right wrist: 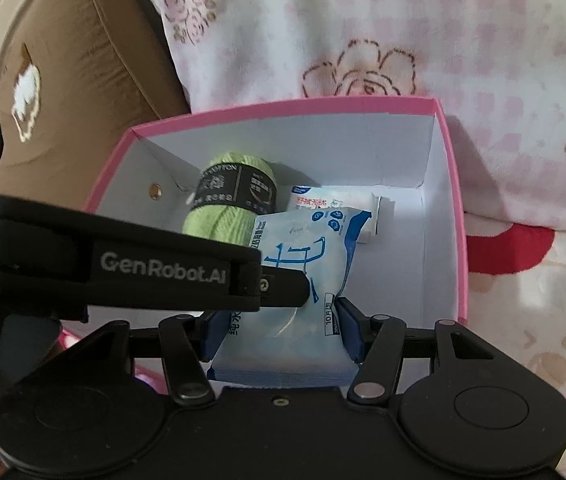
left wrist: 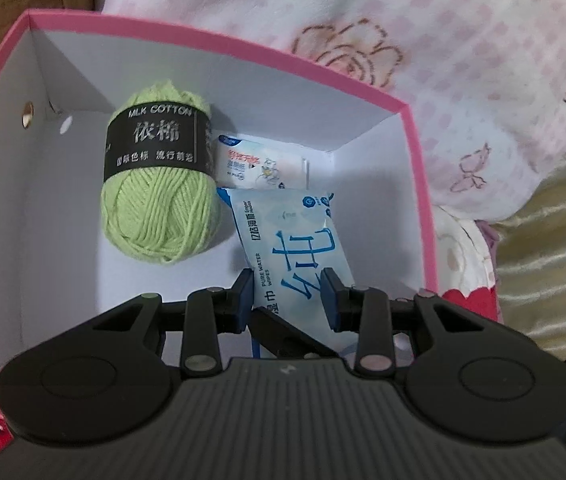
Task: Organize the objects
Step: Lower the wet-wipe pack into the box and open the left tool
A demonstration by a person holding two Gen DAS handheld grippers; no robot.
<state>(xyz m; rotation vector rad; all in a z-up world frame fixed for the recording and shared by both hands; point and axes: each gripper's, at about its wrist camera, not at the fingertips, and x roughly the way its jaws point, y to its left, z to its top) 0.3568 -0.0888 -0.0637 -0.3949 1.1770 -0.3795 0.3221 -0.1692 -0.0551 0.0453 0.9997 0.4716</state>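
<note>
Left of centre in the left wrist view, a green ball of yarn [left wrist: 159, 184] lies inside the pink box [left wrist: 419, 184]; just right of it sits a small tissue pack [left wrist: 261, 166]. Lower centre, the left tool [left wrist: 289, 298] is pinched narrow on the blue pack of wipes [left wrist: 295, 240] — its far end reaches down into the box. In the right wrist view the right tool [right wrist: 279, 332] grips the same pack's near end, lower centre — the box stands on a flowered bed [right wrist: 523, 280].
</note>
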